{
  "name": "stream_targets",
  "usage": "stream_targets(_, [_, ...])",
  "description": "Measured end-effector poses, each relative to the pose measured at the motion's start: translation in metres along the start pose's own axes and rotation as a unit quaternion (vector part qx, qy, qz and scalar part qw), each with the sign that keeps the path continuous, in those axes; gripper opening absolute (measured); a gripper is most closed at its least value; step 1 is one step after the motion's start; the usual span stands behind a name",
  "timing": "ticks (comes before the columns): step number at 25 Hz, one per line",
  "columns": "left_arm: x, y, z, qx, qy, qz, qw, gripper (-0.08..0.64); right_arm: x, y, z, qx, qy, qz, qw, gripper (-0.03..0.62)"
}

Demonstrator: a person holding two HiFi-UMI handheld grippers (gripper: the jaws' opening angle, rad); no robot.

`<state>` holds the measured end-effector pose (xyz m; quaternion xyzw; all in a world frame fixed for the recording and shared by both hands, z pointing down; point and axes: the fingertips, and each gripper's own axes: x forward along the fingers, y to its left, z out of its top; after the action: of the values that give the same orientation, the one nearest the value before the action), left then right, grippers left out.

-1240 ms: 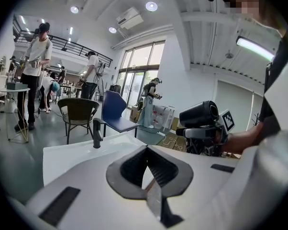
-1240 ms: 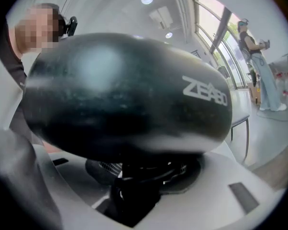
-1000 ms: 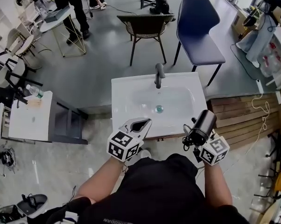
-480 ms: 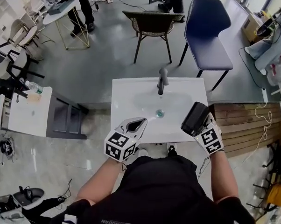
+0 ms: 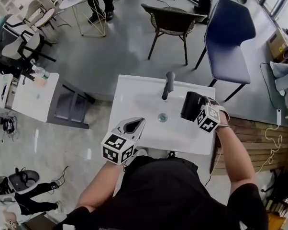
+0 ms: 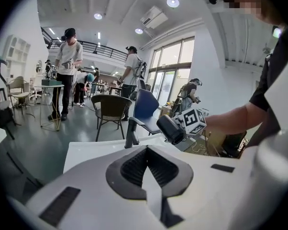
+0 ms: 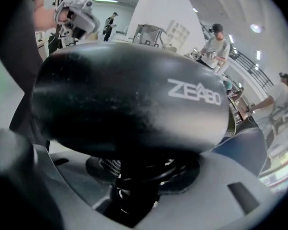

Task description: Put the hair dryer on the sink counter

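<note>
- The left gripper (image 5: 138, 122) is hovering at the lower centre of the head view, over the front edge of the sink counter (image 5: 129, 92). Its jaws are meeting at the tips and carrying nothing.
- The right gripper (image 7: 139, 181) is clamping the handle of the black hair dryer (image 5: 191, 104), with what looks like its coiled cord bunched there too. The jaws are standing wide around the handle.
- The hair dryer is hanging right of centre in the head view, above the counter's right side and just beside the basin (image 5: 151, 104). I cannot tell whether it is touching down.
- To do this step well, I judge the right gripper should be lowering it onto the flat strip right of the basin. The barrel should be lying on its side, clear of the sloping rim, before the jaws let go.
- The left gripper should be staying clear, or steadying the barrel if it rolls.
- The basin is holding nothing but its drain (image 5: 162, 117). I cannot tell whether there is any water in it.
- The faucet (image 5: 168, 84) is standing at the basin's far edge.
</note>
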<state>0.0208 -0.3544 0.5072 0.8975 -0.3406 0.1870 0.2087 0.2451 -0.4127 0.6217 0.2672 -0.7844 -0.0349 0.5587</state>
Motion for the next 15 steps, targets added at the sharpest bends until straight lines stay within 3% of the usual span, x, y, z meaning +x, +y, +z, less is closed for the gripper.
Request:
stream_targets(4, [-0.005, 0.005, -0.004, 0.005, 0.003, 0.039, 0.9992, 0.000, 0.043, -0.011, -0.007, -0.054, 0.040, 0.042, 0.997, 0.189])
stream_targets(15, [-0.023, -0.006, -0.018, -0.027, 0.014, 0.098, 0.9947, 0.000, 0.119, -0.031, -0.018, -0.115, 0.100, 0.096, 0.984, 0.192])
